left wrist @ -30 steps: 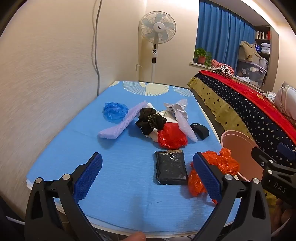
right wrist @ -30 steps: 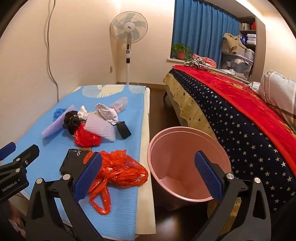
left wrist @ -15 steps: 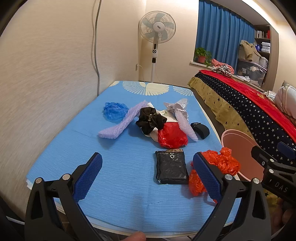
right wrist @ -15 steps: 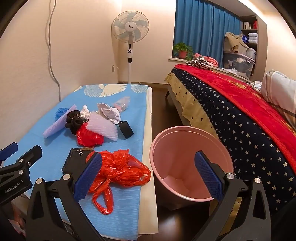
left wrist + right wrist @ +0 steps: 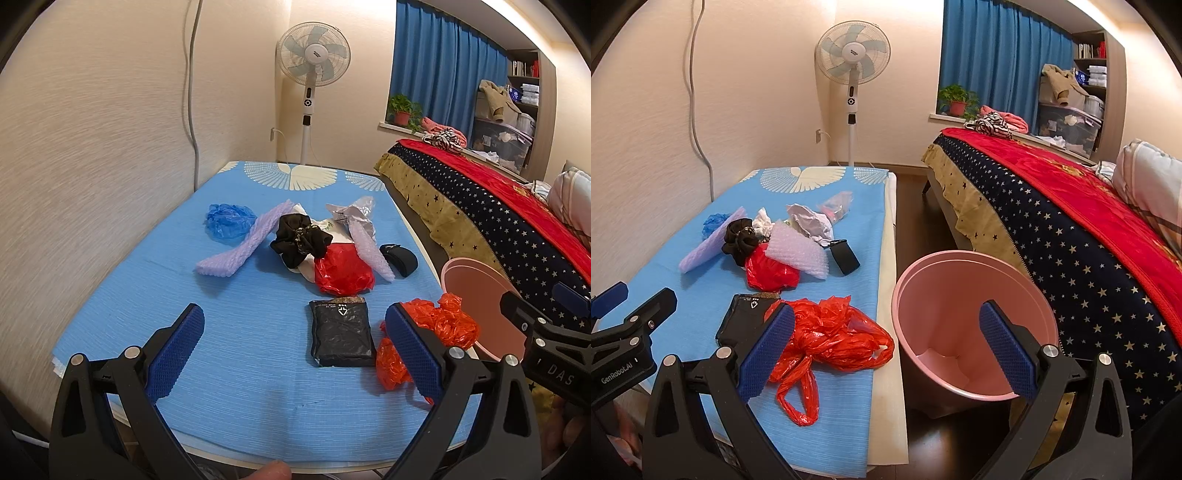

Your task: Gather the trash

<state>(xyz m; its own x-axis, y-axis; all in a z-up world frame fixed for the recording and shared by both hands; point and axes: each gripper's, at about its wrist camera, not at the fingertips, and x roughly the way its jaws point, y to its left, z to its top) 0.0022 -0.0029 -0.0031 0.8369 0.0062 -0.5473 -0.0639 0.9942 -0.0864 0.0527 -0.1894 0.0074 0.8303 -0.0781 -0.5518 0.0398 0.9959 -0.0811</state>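
Several scraps of trash lie on the blue-covered counter (image 5: 147,295). Farthest left sits a crumpled blue plastic bag (image 5: 229,221), then a lilac foam strip (image 5: 243,243), a black scrunchie (image 5: 299,240), a red plastic bag (image 5: 341,271) and a black pouch (image 5: 341,334). The left tool (image 5: 293,349) hovers over the near edge, jaws spread wide, holding nothing. An orange plastic bag (image 5: 831,332) lies at the counter's right edge, just beside the pouch. On the floor to its right stands the pink bin (image 5: 960,280), between counter and bed (image 5: 1071,221). The right tool (image 5: 886,350) hangs above the bin and the orange bag, jaws wide apart and empty.
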